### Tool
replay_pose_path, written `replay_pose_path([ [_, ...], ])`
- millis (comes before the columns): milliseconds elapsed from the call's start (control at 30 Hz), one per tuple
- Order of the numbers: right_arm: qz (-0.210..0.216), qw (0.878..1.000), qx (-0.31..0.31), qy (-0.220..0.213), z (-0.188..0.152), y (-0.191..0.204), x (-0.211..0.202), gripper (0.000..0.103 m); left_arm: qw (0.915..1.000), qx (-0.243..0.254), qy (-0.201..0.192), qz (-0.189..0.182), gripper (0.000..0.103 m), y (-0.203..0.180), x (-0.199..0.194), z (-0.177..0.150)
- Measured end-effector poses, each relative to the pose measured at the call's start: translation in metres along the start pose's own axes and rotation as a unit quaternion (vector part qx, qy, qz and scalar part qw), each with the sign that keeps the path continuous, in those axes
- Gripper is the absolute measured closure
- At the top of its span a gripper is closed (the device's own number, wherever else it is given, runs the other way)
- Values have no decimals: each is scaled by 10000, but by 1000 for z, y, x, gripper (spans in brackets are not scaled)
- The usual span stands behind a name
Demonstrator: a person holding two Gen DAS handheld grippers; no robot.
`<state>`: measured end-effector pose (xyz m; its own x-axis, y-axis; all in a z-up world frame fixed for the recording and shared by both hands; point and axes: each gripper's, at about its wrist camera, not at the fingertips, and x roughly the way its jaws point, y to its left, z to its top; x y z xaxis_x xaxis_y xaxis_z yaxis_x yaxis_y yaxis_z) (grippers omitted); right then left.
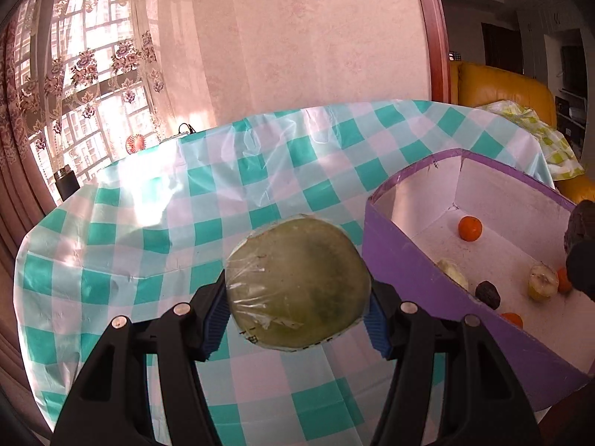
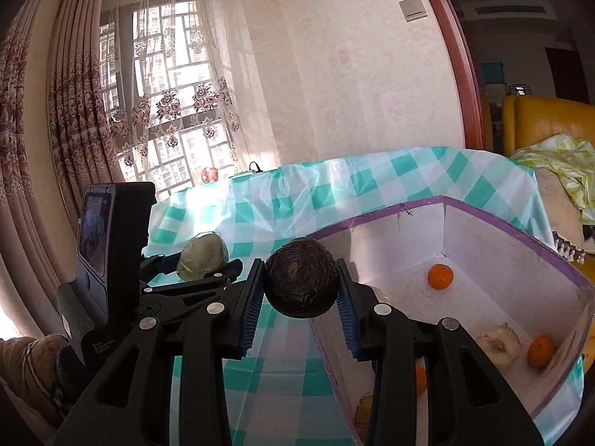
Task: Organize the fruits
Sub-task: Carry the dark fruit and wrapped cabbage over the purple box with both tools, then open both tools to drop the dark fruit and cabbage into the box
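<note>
A teal-and-white checked tablecloth [image 1: 260, 171] covered the table, glossy and creased under the sunlight. Behind it stood a pale pink wall [image 1: 297, 37] with a light switch [image 2: 413, 8] high up. Lace curtains [image 1: 85, 70] with flower patterns hung over the bright window [image 2: 163, 74], heavier drapes [image 2: 33, 119] beside them. On the sill sat a small round red fan [image 1: 134, 144] and a dark flask [image 1: 66, 182]. Off to the right, a yellow sofa [image 1: 502, 85] carried a green-patterned cloth [image 2: 557, 163].
</note>
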<state>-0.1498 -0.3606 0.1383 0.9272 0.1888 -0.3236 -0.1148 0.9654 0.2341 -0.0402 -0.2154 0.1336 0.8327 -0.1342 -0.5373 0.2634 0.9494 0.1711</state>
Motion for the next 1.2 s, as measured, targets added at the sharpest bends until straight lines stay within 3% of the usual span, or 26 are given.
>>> replay_pose_path([
  [200,-889,9958,-70,214,9,-34,-7,65,9976,376,-62,-570,42,-49,4,18],
  [367,-1350,9892,111,552,6,-64,-1,65,9930,709,60,-938,42,-87,10,23],
  [500,-1722,9792,247,1047,2,-85,10,65,9882,904,366,-1182,42,-112,21,26],
  [700,-2107,9544,434,2071,-9,-115,35,65,9809,1167,723,-1378,41,-140,32,28],
  [900,-2209,9356,283,2740,-21,-125,56,64,9691,1005,1663,-1522,41,-149,64,27],
  [1000,-2277,9276,230,2953,-23,-128,64,53,9617,956,2084,-1504,41,-151,82,24],
  [1067,-2174,9287,178,3000,-23,-127,67,38,9623,1005,2091,-1421,41,-153,85,24],
  [1200,-2017,9320,209,3006,-21,-125,66,29,9599,975,2166,-1487,38,-154,87,26],
])
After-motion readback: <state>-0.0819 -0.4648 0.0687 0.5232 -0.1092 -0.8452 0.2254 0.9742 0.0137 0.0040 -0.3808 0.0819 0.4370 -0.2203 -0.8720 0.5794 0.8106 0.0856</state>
